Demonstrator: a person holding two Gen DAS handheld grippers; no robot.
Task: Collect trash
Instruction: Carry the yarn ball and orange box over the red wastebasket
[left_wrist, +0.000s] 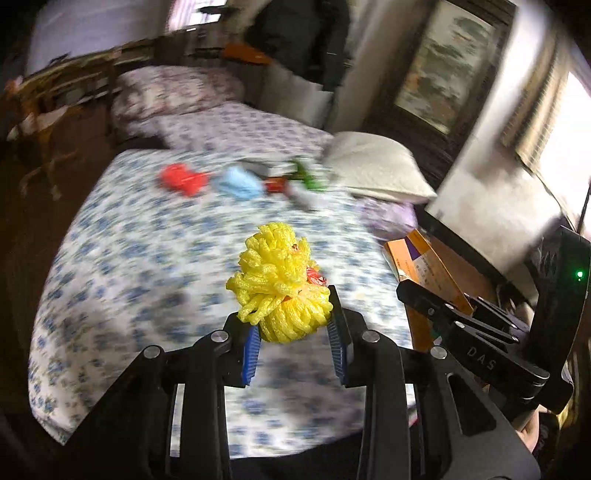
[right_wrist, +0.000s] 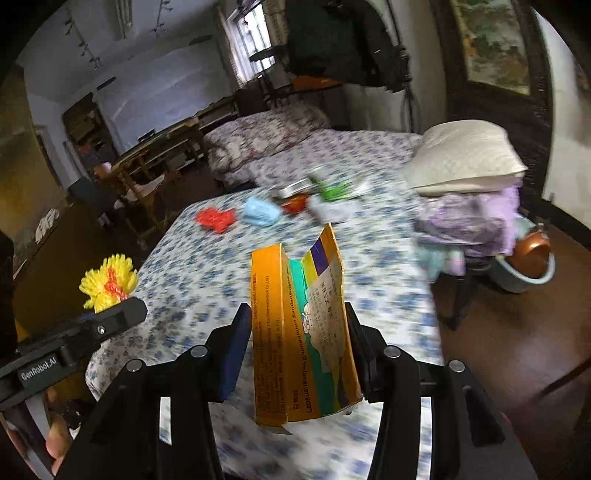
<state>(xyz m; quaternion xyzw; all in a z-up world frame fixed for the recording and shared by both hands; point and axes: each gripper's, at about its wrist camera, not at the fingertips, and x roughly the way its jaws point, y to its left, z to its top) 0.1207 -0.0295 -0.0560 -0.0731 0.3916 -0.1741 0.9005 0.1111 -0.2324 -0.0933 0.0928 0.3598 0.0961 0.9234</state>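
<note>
- My left gripper (left_wrist: 293, 328) is closed most of the way on a yellow foam net (left_wrist: 282, 286), blue pads pressing its lower part; something red shows inside the net.
- In the right view the net (right_wrist: 109, 282) sticks up from the left gripper (right_wrist: 110, 314), whose body reads "GenRobot.AI".
- My right gripper (right_wrist: 299, 354) clamps an orange box (right_wrist: 303, 332), flattened and torn open, upright between the fingers. Its side carries Chinese print plus Latin lettering I can't read reliably; a white label with small handwriting sits on the green face.
- From the left view the box (left_wrist: 424, 266) pokes out past the right gripper (left_wrist: 436, 306), marked "DAS".
- Both grippers hang above the bed (left_wrist: 147, 258), which has a blue-flowered sheet.
- Further up the bed lie more scraps in a row: a red wrapper (right_wrist: 216, 218), a blue wad (right_wrist: 262, 212), a green packet (right_wrist: 332, 190), and blurred pale pieces near them.
- A white pillow (right_wrist: 465, 157) sits on a purple bundle (right_wrist: 469, 218) at the bed's right edge.
</note>
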